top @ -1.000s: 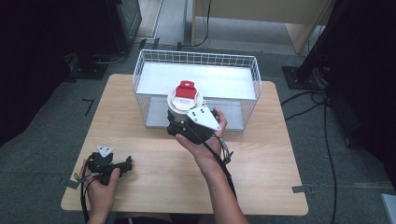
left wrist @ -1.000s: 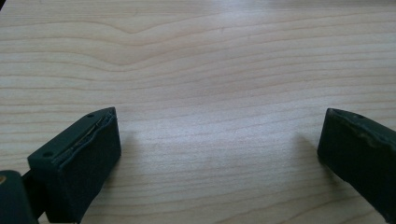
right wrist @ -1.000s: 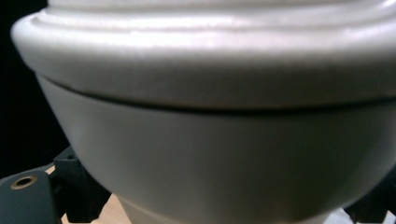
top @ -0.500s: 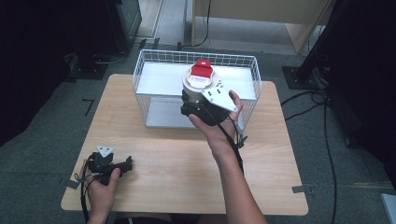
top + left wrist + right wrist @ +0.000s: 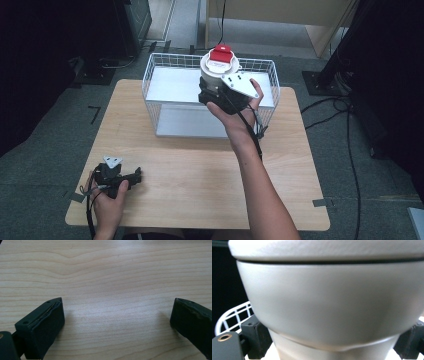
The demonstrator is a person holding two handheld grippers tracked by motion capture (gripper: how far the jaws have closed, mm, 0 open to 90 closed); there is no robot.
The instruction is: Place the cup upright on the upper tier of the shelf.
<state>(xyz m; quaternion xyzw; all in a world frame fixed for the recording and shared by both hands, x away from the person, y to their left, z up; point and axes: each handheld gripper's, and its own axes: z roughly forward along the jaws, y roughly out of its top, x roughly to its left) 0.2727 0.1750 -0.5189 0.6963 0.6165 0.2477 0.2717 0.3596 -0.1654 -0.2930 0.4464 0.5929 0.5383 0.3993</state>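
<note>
High view: your right claw (image 5: pixel 216 96) pinches the white container (image 5: pixel 218 70) above the wire basket (image 5: pixel 160 80), poised for lowering in; your left claw (image 5: pixel 131 176) rests spread on the desk (image 5: pixel 200 170), out of the way.

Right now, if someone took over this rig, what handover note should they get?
Right gripper: shut on the white container with the red lid piece, held up over the wire basket, not yet set down.
Left gripper: open, holding nothing, resting on the wooden table near its front left corner.
Done: container picked up and brought above the basket.
Left: probably lower it into the basket, release, and draw the right gripper back.
</note>
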